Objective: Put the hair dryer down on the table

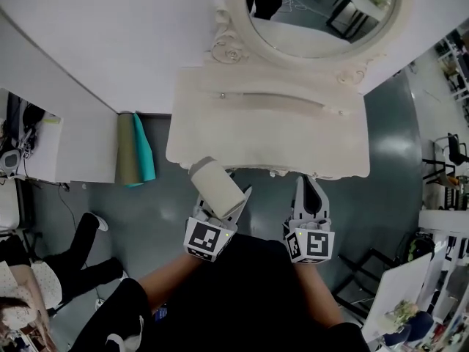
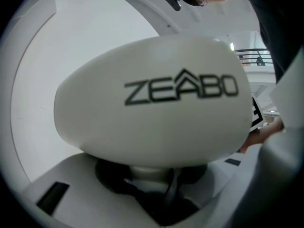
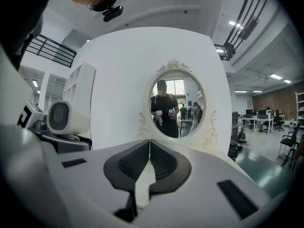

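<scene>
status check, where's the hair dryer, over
Left tool shut on hair dryer, held at the table front edge, not down yet. Right tool shut, empty. Nothing on the table in the way.

In the head view the mirror (image 1: 322, 13) at the table's (image 1: 212, 134) back edge gets chopped off by the frame top. The olive-and-teal thing (image 1: 133, 149) off the left edge, can't tell what it is. In the left gripper view the hair dryer (image 2: 152, 103) hogs nearly everything. Table's totally hidden, and just a sliver of handle shows where the left gripper (image 2: 151, 177) clamps it.
</scene>
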Motion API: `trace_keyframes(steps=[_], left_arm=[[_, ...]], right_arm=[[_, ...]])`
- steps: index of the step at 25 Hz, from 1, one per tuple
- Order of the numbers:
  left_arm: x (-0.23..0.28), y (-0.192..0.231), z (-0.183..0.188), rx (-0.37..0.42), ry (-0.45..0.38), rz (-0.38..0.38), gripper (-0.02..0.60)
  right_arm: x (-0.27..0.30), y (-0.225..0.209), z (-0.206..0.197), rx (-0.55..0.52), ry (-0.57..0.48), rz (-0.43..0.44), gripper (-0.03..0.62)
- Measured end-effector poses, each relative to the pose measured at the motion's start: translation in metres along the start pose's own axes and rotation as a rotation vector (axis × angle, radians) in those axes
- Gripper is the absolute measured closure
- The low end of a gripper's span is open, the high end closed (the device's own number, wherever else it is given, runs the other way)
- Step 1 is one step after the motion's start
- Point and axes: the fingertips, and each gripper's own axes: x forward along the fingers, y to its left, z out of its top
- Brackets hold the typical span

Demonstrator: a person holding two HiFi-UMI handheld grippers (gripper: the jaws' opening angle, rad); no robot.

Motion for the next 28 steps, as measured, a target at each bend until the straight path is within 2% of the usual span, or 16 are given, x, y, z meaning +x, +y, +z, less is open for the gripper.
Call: trace_keyframes(steps=[6, 13, 22, 28], left_arm=[[-0.001, 0.034, -0.005, -0.038, 0.021, 0.028, 0.390], [-0.002, 0.059, -0.006, -0.060, 0.029, 0.049, 0.390], [-0.002, 0.058, -0.018, -0.079, 0.042, 0.078, 0.390], [0.015, 0.056, -0.025, -0.069, 0.070, 0.093, 0.390]], right_arm=[[0.013, -0.002, -0.013, 0.055, 0.042, -0.015, 0.576], [0.030, 0.005, -0.024, 0.046, 0.065, 0.007, 0.576], [0.031, -0.006, -0.028, 0.063, 0.072, 0.002, 0.576], [0.051, -0.017, -0.028, 0.052, 0.056, 0.031, 0.576]])
